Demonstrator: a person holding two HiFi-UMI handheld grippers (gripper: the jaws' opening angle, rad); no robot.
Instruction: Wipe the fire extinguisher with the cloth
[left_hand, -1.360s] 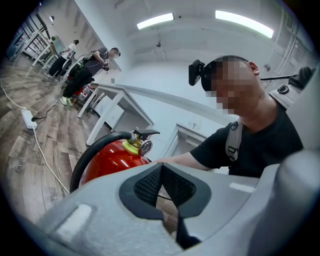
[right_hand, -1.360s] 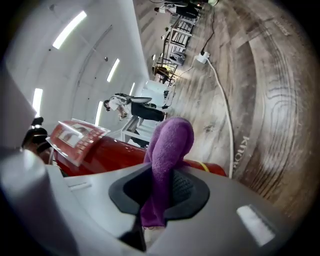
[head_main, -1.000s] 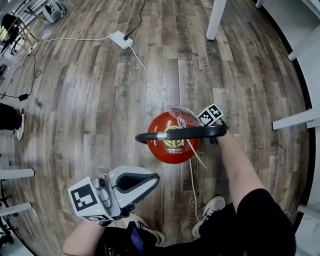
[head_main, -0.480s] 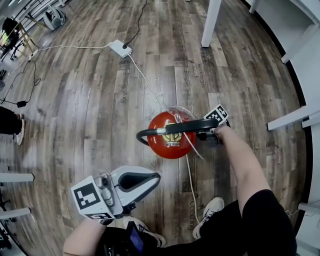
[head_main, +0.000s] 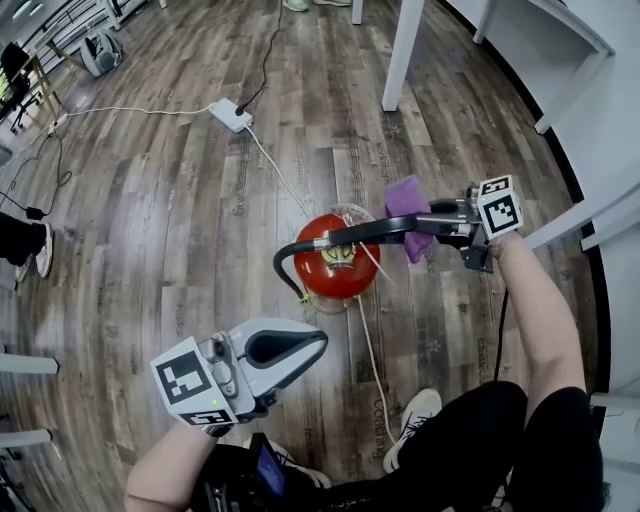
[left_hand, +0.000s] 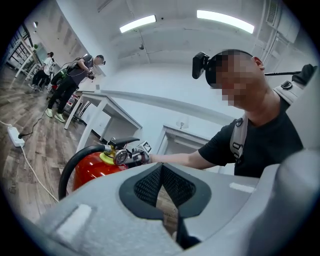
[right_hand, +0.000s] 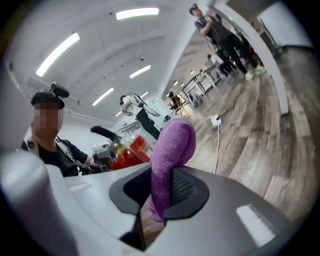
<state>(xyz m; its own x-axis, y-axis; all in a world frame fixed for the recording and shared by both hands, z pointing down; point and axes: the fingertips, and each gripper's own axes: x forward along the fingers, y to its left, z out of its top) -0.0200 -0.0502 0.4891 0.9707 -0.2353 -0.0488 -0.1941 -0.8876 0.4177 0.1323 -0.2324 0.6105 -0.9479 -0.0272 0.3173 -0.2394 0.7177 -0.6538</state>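
Status: wipe not finished, as far as I can judge.

- The red steel fire extinguisher stands upright on the grey-brown wood plank floor, at frame centre in the head view. Its black rubber hose loops off its left side.
- The right gripper sits right of centre. In the right gripper view its jaws are clamped on the purple fleecy cloth, and a folded hump of cloth stands up above the pads.
- In the head view the cloth is just beside the extinguisher's upper right edge. Whether it touches the cylinder there I cannot tell.
- The left gripper is at lower left, well apart from the extinguisher. Its jaws are closed tip to tip with nothing between them, and only floor shows through the slit behind the pads.
- Done: the cloth is in hand and has been brought to the extinguisher.
- Left: the red body shows no sign either way of having been wiped. My reading is that most of the sides and the top fitting remain.

Against the frame one second back:
- The right gripper is now further right and slightly higher, away from the top fitting it was against.
- The purple cloth, not distinguishable then, is now in plain sight.
- The left gripper is essentially where it was.
- The extinguisher sits a little higher in frame, which looks like head motion.
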